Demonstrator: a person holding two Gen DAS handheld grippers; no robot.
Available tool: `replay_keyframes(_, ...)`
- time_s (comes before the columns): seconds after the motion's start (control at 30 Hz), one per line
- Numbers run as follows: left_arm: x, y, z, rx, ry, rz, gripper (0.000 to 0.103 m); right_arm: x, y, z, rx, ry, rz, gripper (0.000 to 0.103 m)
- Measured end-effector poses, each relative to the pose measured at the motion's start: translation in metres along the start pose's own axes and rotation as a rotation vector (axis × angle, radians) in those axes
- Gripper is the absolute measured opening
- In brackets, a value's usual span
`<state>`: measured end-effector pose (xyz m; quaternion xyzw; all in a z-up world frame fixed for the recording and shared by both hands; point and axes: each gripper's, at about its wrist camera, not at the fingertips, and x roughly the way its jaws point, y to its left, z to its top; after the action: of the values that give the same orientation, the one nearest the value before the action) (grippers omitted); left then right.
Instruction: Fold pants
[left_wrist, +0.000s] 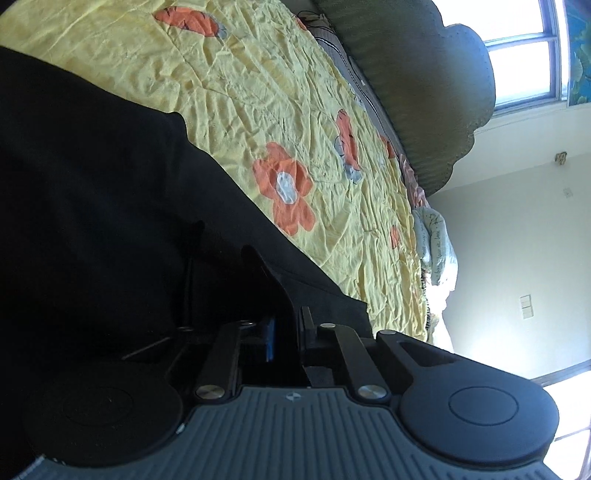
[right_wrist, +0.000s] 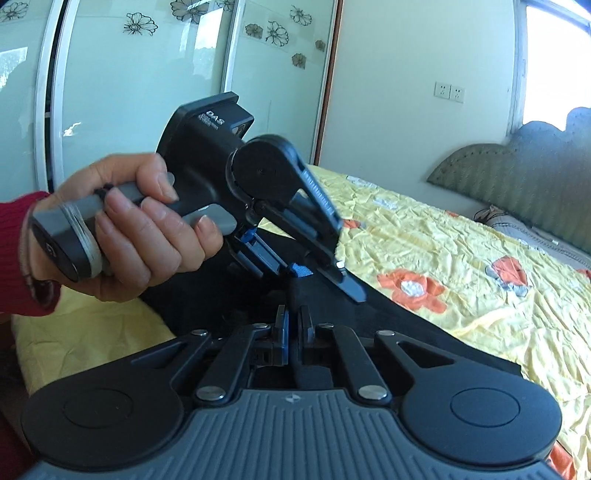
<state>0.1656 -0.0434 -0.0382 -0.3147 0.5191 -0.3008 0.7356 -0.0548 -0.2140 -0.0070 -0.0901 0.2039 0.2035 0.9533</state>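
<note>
— Left wrist view? 
— Left gripper (left_wrist: 286, 291) is clamped on black pants (left_wrist: 110, 206), spread at nine o'clock over the yellow bedspread (left_wrist: 258, 92).

— Right wrist view? 
— Right gripper (right_wrist: 293, 317) pinches pants fabric at centre; the left hand (right_wrist: 125, 229) sits at nine o'clock.

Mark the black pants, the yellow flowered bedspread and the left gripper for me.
black pants (left_wrist: 110, 177): left wrist view, on the broad dark cloth.
yellow flowered bedspread (right_wrist: 424, 236): right wrist view, on bare yellow fabric.
left gripper (right_wrist: 325, 273): right wrist view, midway between its fingertips.
</note>
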Motion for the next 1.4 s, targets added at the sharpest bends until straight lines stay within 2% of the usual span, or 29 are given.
replay_keyframes(0.07, -0.005, -0.005, -0.004, 0.065, -0.031, 0.039, 0.004, -0.014, -0.020, 0.001, 0.072, -0.026, -0.014, 0.004)
replay_keyframes(0.17, -0.014, -0.008, -0.009, 0.137, -0.076, 0.085, 0.003, -0.024, -0.069, 0.000, 0.209, -0.027, -0.118, 0.004)
replay_keyframes(0.2, -0.015, -0.009, -0.010, 0.153, -0.086, 0.099, 0.003, -0.019, -0.089, -0.003, 0.250, 0.004, -0.153, 0.004)
replay_keyframes(0.33, -0.013, -0.007, -0.013, 0.173, -0.088, 0.136, 0.003, 0.011, -0.135, -0.022, 0.350, 0.146, -0.192, 0.004)
replay_keyframes(0.4, -0.012, -0.009, -0.016, 0.204, -0.095, 0.169, 0.003, 0.024, -0.150, -0.029, 0.318, 0.176, -0.334, 0.004)
replay_keyframes(0.43, -0.012, -0.010, -0.017, 0.216, -0.098, 0.179, 0.003, 0.027, -0.159, -0.034, 0.305, 0.173, -0.454, 0.004)
replay_keyframes(0.47, -0.013, -0.011, -0.018, 0.228, -0.100, 0.185, 0.003, 0.021, -0.164, -0.034, 0.328, 0.159, -0.505, 0.005)
replay_keyframes(0.5, -0.014, -0.012, -0.018, 0.238, -0.104, 0.190, 0.003, 0.011, -0.175, -0.036, 0.401, 0.106, -0.492, 0.005)
replay_keyframes(0.57, -0.017, -0.015, -0.018, 0.259, -0.113, 0.202, 0.003, -0.009, -0.190, -0.043, 0.558, 0.019, -0.378, 0.005)
replay_keyframes(0.63, -0.017, -0.017, -0.017, 0.277, -0.116, 0.208, 0.003, -0.014, -0.203, -0.058, 0.724, 0.026, -0.242, 0.005)
replay_keyframes(0.73, -0.014, -0.020, -0.019, 0.297, -0.108, 0.226, 0.003, -0.008, -0.222, -0.084, 0.951, 0.056, -0.100, 0.006)
replay_keyframes(0.8, -0.013, -0.020, -0.021, 0.306, -0.105, 0.233, 0.003, 0.000, -0.233, -0.101, 1.105, 0.042, -0.009, 0.006)
replay_keyframes(0.87, -0.014, -0.020, -0.021, 0.306, -0.102, 0.229, 0.003, 0.010, -0.242, -0.109, 1.187, 0.031, 0.069, 0.009)
replay_keyframes(0.97, -0.015, -0.018, -0.020, 0.296, -0.104, 0.225, 0.003, 0.025, -0.252, -0.110, 1.232, 0.050, 0.130, 0.013)
replay_keyframes(1.0, -0.015, -0.018, -0.020, 0.289, -0.103, 0.223, 0.003, 0.028, -0.255, -0.111, 1.254, 0.044, 0.153, 0.017)
replay_keyframes(1.07, -0.016, -0.017, -0.020, 0.282, -0.102, 0.218, 0.003, 0.026, -0.260, -0.112, 1.290, 0.026, 0.160, 0.035)
replay_keyframes(1.1, -0.016, -0.017, -0.020, 0.282, -0.103, 0.219, 0.003, 0.024, -0.261, -0.111, 1.290, 0.009, 0.163, 0.053)
replay_keyframes(1.13, -0.016, -0.017, -0.020, 0.283, -0.103, 0.221, 0.003, 0.023, -0.260, -0.110, 1.280, -0.007, 0.175, 0.061)
replay_keyframes(1.3, -0.016, -0.019, -0.021, 0.297, -0.117, 0.233, 0.003, 0.027, -0.250, -0.098, 1.161, 0.081, 0.177, 0.061)
replay_keyframes(1.37, -0.014, -0.019, -0.023, 0.307, -0.120, 0.247, 0.003, 0.033, -0.248, -0.095, 1.156, 0.084, 0.184, 0.061)
replay_keyframes(1.4, -0.012, -0.019, -0.024, 0.308, -0.118, 0.252, 0.003, 0.036, -0.249, -0.092, 1.149, 0.086, 0.165, 0.050)
